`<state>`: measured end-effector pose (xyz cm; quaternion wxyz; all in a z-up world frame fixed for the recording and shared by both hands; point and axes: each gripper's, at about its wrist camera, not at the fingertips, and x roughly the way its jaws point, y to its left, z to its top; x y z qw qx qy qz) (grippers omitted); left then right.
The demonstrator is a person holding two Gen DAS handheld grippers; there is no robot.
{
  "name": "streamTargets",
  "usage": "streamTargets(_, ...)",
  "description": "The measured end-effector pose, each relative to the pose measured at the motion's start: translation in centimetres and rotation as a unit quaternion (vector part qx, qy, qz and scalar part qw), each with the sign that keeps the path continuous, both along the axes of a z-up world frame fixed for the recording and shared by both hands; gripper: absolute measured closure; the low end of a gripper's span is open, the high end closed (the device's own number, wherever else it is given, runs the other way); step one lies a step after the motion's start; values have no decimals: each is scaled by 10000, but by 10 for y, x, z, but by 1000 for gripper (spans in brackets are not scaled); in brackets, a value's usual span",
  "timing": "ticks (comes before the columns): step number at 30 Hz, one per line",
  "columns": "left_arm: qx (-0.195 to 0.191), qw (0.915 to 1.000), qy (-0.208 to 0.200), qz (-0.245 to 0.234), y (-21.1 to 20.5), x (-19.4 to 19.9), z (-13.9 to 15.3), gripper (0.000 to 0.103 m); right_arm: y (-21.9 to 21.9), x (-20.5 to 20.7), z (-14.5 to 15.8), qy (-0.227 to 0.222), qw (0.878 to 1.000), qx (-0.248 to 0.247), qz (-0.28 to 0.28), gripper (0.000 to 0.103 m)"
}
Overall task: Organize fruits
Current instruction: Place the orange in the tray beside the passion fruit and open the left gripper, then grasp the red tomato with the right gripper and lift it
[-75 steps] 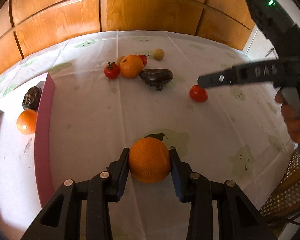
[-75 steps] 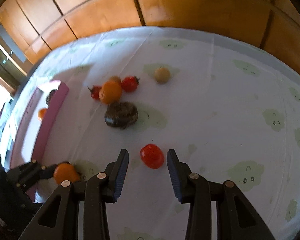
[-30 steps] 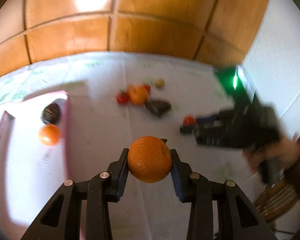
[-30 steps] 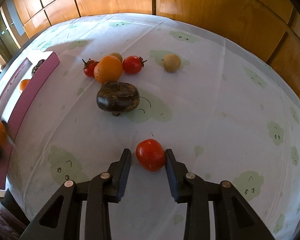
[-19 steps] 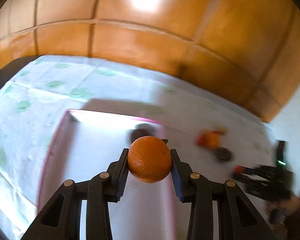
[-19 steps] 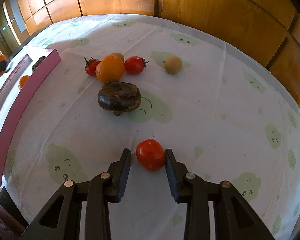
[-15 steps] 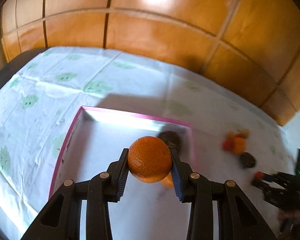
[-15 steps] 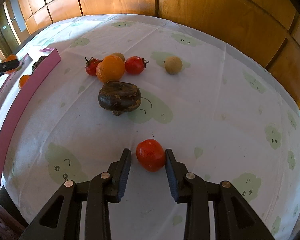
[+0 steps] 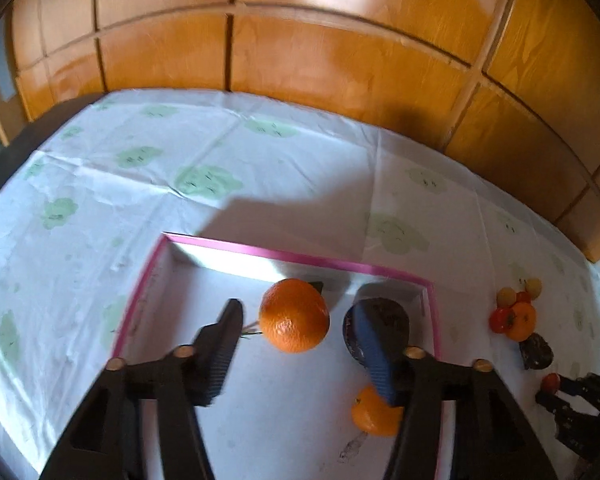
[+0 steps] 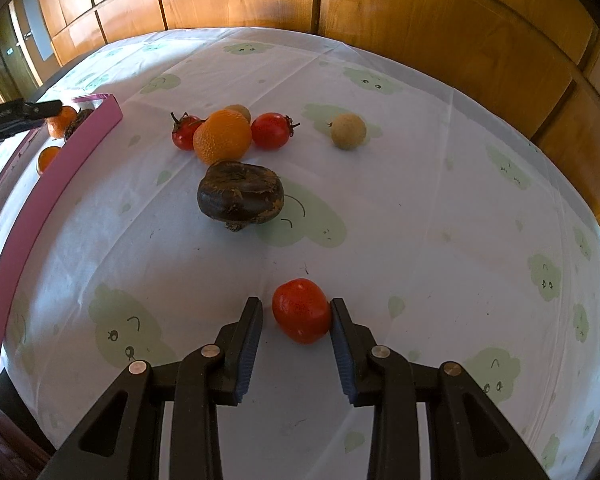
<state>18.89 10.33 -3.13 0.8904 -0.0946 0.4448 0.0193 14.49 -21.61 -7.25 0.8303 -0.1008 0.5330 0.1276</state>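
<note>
Our left tool (image 9: 298,346) is spread apart, orange (image 9: 294,315) loose between its fingers over the pink tray (image 9: 300,258). Our right tool (image 10: 296,338) brackets the tomato (image 10: 301,310), gap on one side, well right of the tray.

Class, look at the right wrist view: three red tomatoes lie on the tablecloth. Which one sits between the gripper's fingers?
The stemless tomato nearest the camera, between the right gripper fingers; the other two flank the orange farther back.
</note>
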Motion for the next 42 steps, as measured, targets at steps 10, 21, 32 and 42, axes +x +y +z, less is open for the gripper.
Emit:
streamTargets(10, 417, 9980, -468, 74, -19, -61, 32, 43, 1, -2, -1, -72, 9999, -76, 11, 69)
streamTargets(21, 470, 9975, -524, -57, -31, -101, 38, 43, 9, -11, -1, -205, 9996, -180, 71, 74)
streamTargets(32, 390, 9980, -504, -31, -27, -112, 38, 43, 11, -14, 0, -220, 9994, -257, 76, 76)
streamTargets(42, 342, 9982, -456, 160, -4, -116, 31, 42, 47, -33, 42, -299, 9978, 488, 326, 76)
